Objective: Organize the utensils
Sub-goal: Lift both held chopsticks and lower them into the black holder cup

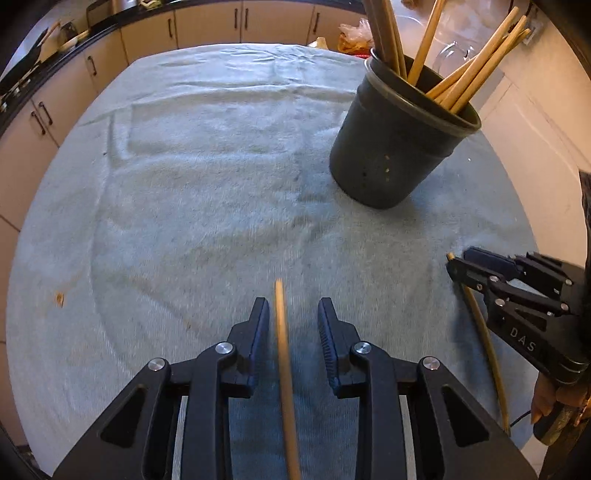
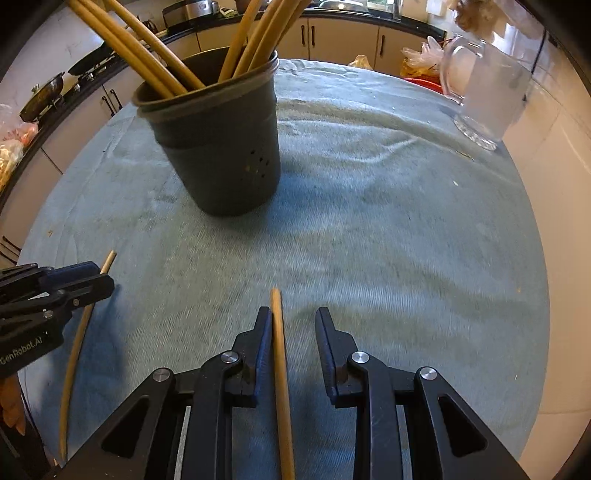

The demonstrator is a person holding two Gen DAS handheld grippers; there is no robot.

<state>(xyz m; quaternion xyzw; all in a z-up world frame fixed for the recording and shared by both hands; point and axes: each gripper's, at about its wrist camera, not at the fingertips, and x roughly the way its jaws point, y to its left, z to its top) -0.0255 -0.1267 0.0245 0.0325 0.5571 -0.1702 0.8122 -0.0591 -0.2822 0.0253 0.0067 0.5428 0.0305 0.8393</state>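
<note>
A dark holder [image 1: 391, 140] stands on the blue-grey cloth [image 1: 203, 177], full of several wooden utensil handles [image 1: 476, 70]. It also shows in the right wrist view [image 2: 221, 155]. My left gripper [image 1: 293, 314] is open around a wooden stick [image 1: 284, 369] that lies on the cloth between its fingers. My right gripper [image 2: 293, 321] is open around another wooden stick [image 2: 281, 376], which lies against its left finger [image 2: 263, 332]. Each gripper also shows in the other's view: the right one [image 1: 456, 260], the left one [image 2: 99, 275].
A clear glass jug [image 2: 487, 96] stands at the far right edge of the table. Plastic bags [image 2: 421, 59] lie beyond the table. Kitchen cabinets [image 1: 207, 26] and a dark counter with pans [image 2: 40, 96] run around the back.
</note>
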